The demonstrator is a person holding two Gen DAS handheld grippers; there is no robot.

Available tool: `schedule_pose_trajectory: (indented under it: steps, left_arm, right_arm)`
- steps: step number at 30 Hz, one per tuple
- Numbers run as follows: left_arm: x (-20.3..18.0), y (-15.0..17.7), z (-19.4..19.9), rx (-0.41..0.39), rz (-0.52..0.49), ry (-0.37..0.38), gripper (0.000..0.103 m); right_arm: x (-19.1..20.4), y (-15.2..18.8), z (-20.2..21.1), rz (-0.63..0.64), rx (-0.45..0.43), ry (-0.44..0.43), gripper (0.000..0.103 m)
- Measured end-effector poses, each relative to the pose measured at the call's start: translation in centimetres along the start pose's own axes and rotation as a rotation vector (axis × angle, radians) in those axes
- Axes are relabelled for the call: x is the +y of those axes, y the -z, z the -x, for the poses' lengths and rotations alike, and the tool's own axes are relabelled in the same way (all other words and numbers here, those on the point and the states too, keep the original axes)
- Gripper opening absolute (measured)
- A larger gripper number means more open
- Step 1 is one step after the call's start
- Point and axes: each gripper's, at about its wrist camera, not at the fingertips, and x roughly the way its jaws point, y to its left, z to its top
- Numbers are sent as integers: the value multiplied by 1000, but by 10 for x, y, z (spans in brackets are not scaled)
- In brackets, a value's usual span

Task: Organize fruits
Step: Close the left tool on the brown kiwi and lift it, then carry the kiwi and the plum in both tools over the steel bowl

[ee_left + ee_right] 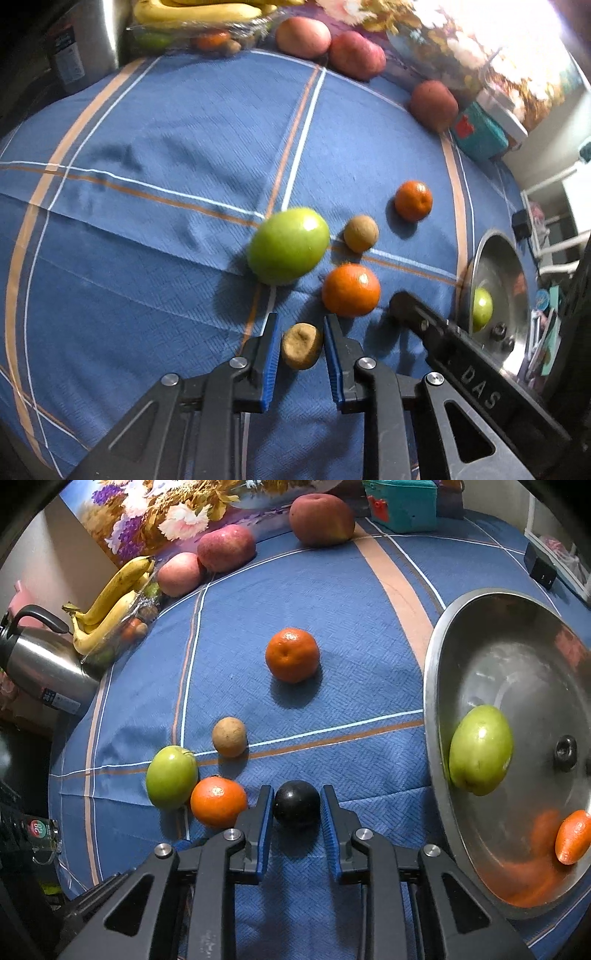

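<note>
Small brown fruit point(301, 350) clamped in left gripper point(298, 356), dark plum point(296, 804) clamped in right gripper point(296, 812); round skins may be squeezed out and rolled across the blue cloth point(351, 627).

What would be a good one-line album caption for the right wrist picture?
Right gripper clamps a dark round fruit on the blue cloth, beside a metal bowl.

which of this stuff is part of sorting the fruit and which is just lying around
Part of the job:
- brown fruit in the left tongs
- dark plum in the right tongs
- green apple
- oranges
- metal bowl

Just lying about:
- kettle
- teal box
- bananas
</note>
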Motion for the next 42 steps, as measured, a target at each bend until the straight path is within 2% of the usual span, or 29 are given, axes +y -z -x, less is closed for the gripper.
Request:
schedule_pose_trajectory:
  steps: [10,20,28,32,35,39,42]
  left_arm:
    - [7,-18,23,-81,38,39,25]
    - [7,-25,39,-136,50,50,25]
    - [5,-27,39,-147,39,29,25]
    - [1,-27,36,-145,32,21,25]
    - [-3,-27,35,-145,24,19,25]
    - [-13,-24,35,-147,2,22,25]
    - [-25,-21,33,-142,-28,24,25]
  right_arm:
    - [2,4,11,12,5,5,26]
    - [3,3,39,37,-64,9,26]
    - [-7,0,49,22,-87,29,26]
    - [-15,-5,56,20,-117,79,26]
    - [-24,-8,60,-2,-127,73,26]
    - [-38,-12,66,-26,-146,127,26]
    - [-52,-13,70,-64,-147,133,26]
